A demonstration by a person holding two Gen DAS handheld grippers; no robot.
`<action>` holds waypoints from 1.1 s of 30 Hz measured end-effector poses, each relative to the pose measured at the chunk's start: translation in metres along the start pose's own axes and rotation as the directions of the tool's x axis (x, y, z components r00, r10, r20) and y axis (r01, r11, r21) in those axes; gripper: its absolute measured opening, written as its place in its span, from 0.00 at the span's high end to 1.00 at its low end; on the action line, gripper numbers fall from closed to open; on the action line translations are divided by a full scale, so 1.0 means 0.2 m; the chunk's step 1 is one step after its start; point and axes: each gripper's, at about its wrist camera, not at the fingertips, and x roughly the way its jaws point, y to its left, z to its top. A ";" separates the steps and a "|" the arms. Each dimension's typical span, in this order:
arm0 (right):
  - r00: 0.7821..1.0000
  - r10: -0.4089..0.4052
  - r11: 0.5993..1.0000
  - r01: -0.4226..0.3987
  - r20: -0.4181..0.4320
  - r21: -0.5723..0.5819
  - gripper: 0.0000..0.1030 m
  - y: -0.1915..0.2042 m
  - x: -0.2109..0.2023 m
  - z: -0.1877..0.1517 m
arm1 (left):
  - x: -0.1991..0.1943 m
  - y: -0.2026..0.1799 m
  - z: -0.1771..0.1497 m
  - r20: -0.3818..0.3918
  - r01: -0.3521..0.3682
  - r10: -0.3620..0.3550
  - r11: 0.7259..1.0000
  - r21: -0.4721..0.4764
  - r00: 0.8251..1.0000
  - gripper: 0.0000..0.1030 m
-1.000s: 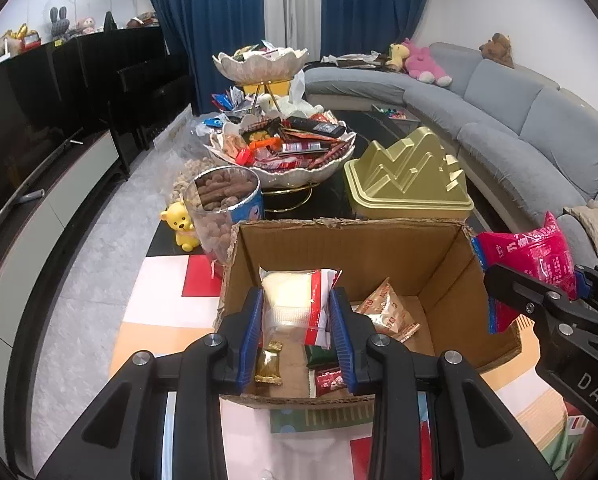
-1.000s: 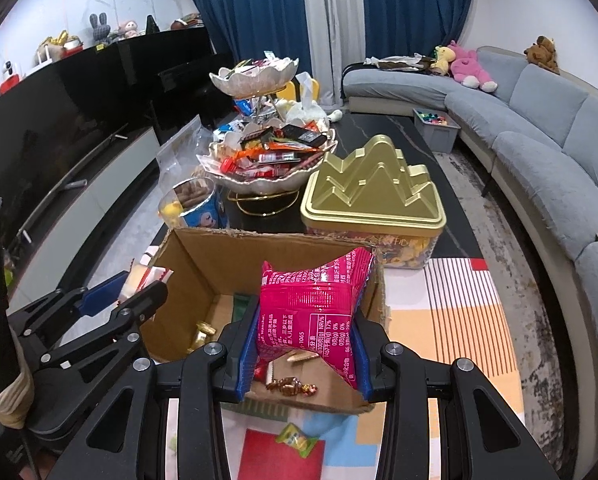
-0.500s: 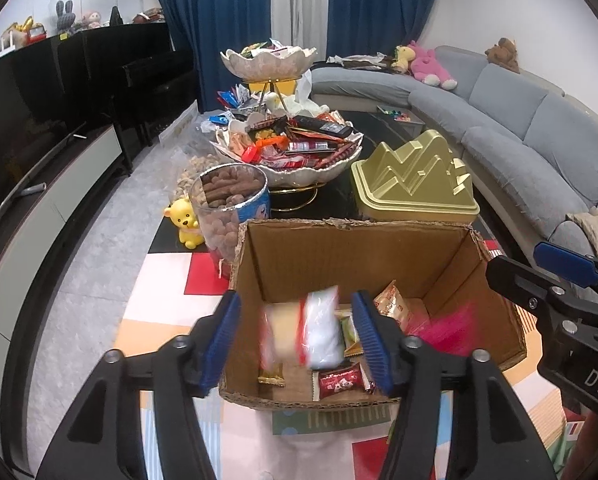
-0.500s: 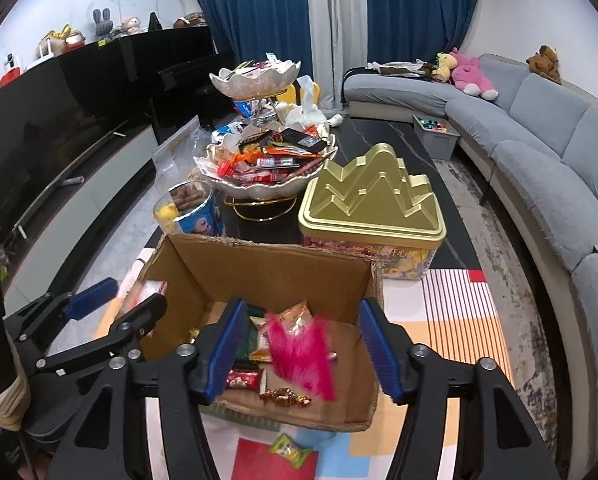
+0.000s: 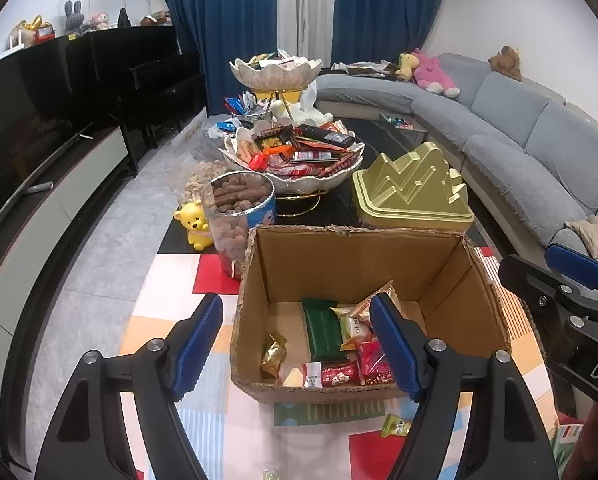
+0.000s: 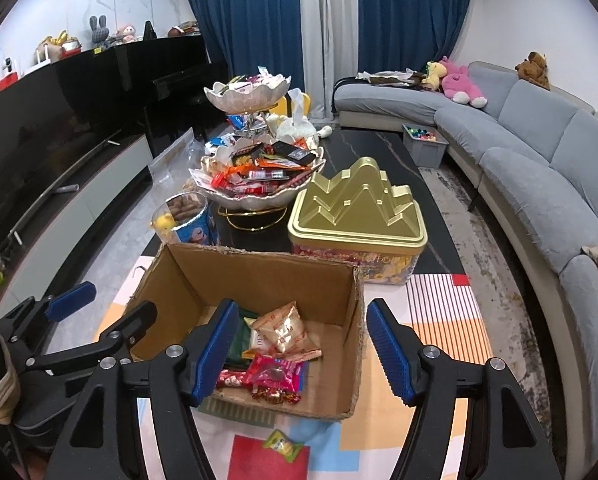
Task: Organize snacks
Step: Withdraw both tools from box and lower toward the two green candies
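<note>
**Ana:** Over the cardboard box [image 5: 363, 264], both claws hang side by side, pointing down at it. What do you make of the left claw [image 5: 297, 346]?

**Ben:** Its jaws have just been opening and stand wide, with nothing between the blue pads. The near wall of the box and the snacks inside show through the gap.

**Ana:** And the right claw [image 6: 303, 346]?

**Ben:** Same story: jaws parted, nothing pressed between them. They opened a moment ago and have all but settled.

**Ana:** Where are the snacks, then?

**Ben:** On the floor of the box, in a loose heap — a dark green packet [image 5: 323, 330], a pale orange-and-white pouch [image 6: 285, 328], a pink bag [image 6: 275, 372] and a few small red wrappers toward the near wall. One gold-foil sweet [image 5: 273, 354] lies a little apart at the left.

**Ana:** Anything outside the box?

**Ben:** A small green candy [image 6: 283, 444] on the patterned table [image 6: 439, 320] cover, just in front of the box (near its front edge). Behind the box stand a gold mountain-shaped tin [image 6: 357, 208], a clear tub of brown biscuits [image 5: 239, 216] and a tiered shell dish [image 5: 299, 160] piled with more wrapped snacks.
</note>
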 end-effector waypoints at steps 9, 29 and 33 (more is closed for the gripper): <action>1.000 -0.004 1.000 0.004 0.019 -0.001 0.35 0.01 -0.09 -0.02 | -0.11 0.01 -0.01 0.022 -0.008 0.008 1.000 -0.001 1.000 0.25; 0.998 -0.023 0.998 0.026 0.065 -0.056 0.35 0.04 -0.26 -0.13 | -0.29 0.03 -0.12 0.053 -0.029 0.029 1.000 -0.007 0.998 0.23; 0.997 -0.027 0.997 0.033 0.070 -0.076 0.35 0.06 -0.29 -0.16 | -0.31 0.05 -0.16 0.049 -0.037 0.038 0.999 -0.014 0.998 0.23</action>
